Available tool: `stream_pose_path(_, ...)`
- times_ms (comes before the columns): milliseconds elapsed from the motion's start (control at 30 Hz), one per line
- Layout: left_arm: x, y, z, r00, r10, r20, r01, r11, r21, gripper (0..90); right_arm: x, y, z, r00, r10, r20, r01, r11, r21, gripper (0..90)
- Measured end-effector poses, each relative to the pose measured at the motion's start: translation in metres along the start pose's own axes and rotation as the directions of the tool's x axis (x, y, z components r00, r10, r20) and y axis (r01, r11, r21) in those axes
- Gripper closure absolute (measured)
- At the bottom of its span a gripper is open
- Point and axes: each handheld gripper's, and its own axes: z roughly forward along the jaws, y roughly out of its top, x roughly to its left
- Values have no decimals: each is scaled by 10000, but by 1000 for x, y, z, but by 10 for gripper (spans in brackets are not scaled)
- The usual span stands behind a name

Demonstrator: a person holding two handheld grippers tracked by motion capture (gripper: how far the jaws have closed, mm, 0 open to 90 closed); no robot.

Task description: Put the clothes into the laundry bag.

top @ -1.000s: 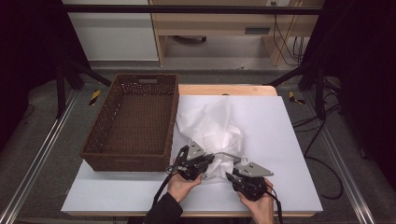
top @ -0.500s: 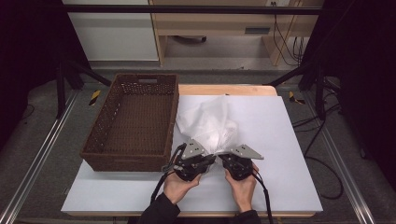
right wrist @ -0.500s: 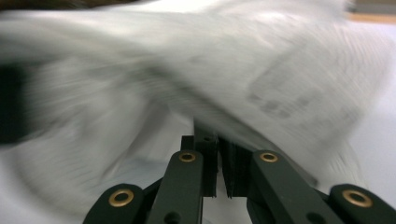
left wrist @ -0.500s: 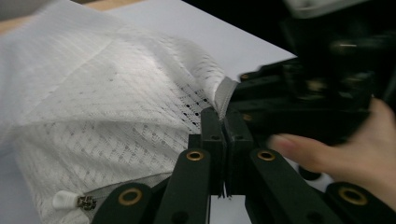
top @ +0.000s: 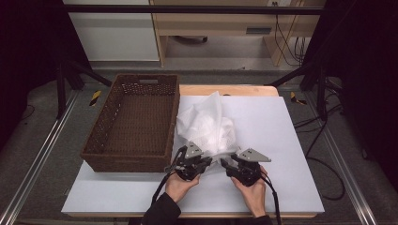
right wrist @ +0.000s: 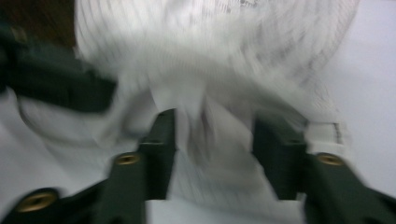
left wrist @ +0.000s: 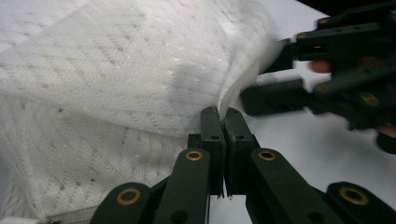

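The left gripper (left wrist: 219,119) pinches the white mesh laundry bag's (top: 209,129) edge, anchoring it. The right gripper (right wrist: 212,140), jaws just opening, stands half-wide around blurred fabric, probably regripping.

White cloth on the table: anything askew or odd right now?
The white cloth lies bunched beside the basket, not flat. The left gripper pinches its edge; the right gripper has just been opening, with cloth loose between its jaws. No damage visible.
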Motion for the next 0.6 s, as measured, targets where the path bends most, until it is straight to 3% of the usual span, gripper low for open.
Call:
stream_pose_path(67,1,0,1,10000,-36,-27,36,10000,-44,882,1,-6,0,9976,-648,260,638,9973,369,447)
stream_pose_path(233,1,1,-2,10000,-45,-43,44,9999,-108,883,-2,-8,11,9984,-492,264,467,9951,868,630)
stream_pose_path(300,-3,3,-9,9999,3,152,1,9996,-265,885,1,-5,10,9982,-569,187,554,9959,713,809)
stream_pose_path(367,-6,5,-16,9996,157,214,-149,9991,-393,885,5,-3,7,9982,-604,13,602,9958,692,820)
stream_pose_path(433,-11,11,-29,9985,312,441,-280,9971,-702,886,15,4,-4,9958,-773,-480,776,9970,28,828)
stream_pose_path(533,-17,20,-45,9962,481,732,-412,9949,-923,887,25,20,-14,9938,-522,-979,434,9950,-903,830)
stream_pose_path(600,-19,24,-52,9946,602,849,-521,9941,-950,887,28,27,-6,9957,-447,-810,363,9941,-1019,829)
